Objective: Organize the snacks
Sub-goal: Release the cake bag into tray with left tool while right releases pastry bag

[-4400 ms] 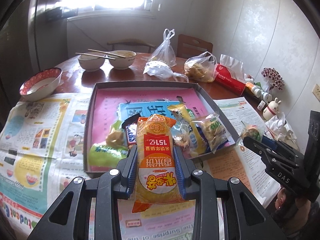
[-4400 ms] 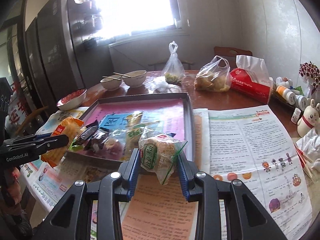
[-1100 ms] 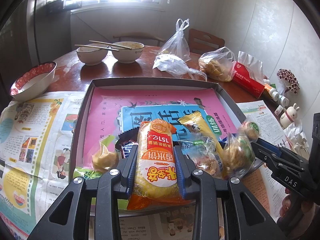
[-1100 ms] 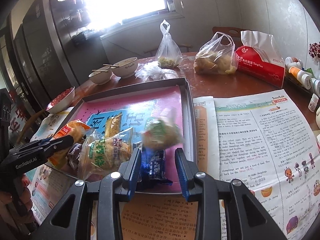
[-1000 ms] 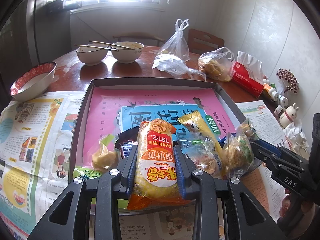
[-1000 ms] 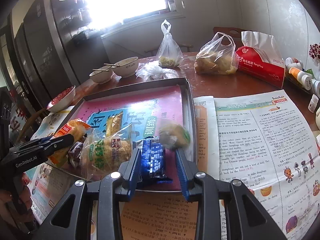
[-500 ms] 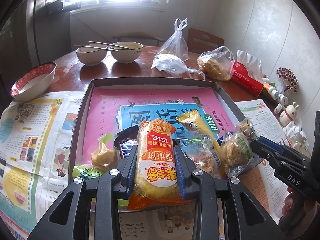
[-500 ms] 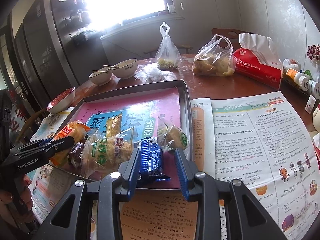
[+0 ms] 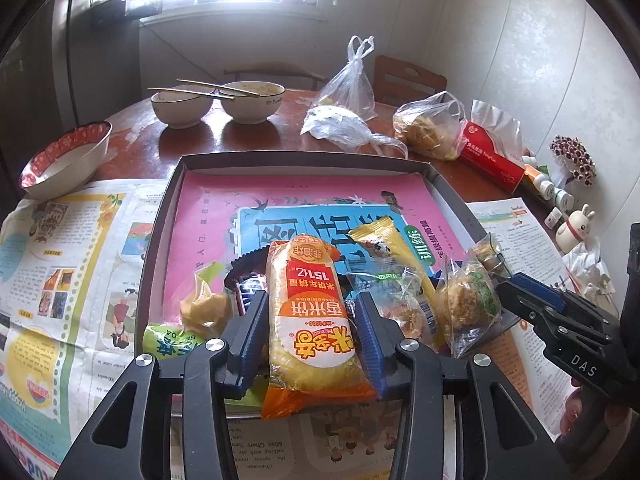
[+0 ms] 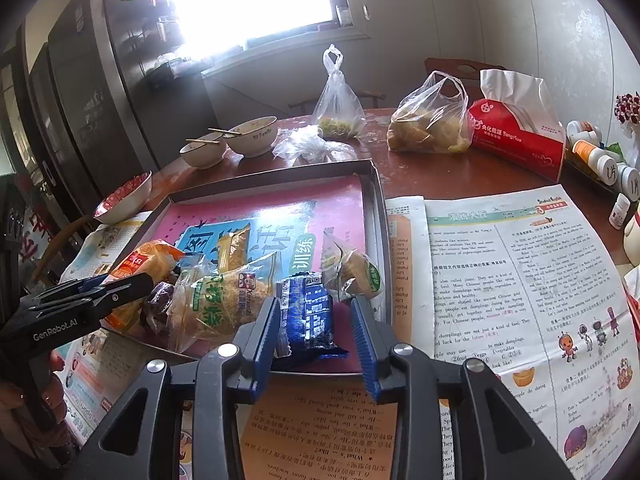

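Note:
An orange and yellow rice cracker packet (image 9: 308,320) lies over the front rim of the grey tray (image 9: 304,157), between the fingers of my left gripper (image 9: 308,312). The jaws are opening, and a thin gap shows on each side of the packet. In the right wrist view my right gripper (image 10: 314,308) stands open at the tray's (image 10: 376,208) front right. A blue packet (image 10: 306,324) lies loose in the tray between its fingers. A clear packet with a green label (image 10: 352,270) rests just beyond, against the right rim. Several other snacks are heaped along the tray's front.
Newspaper (image 10: 500,280) covers the table on both sides of the tray. Behind it stand two bowls with chopsticks (image 9: 216,104), a red-rimmed bowl (image 9: 64,156), tied plastic bags (image 9: 428,128) and a red tissue pack (image 9: 492,156). Small bottles and a rabbit figure (image 9: 576,228) line the right wall.
The left jaws have spread off the rice cracker packet, which stays put. The clear green-labelled packet, held by the right gripper earlier, dropped into the tray and settled by the right rim.

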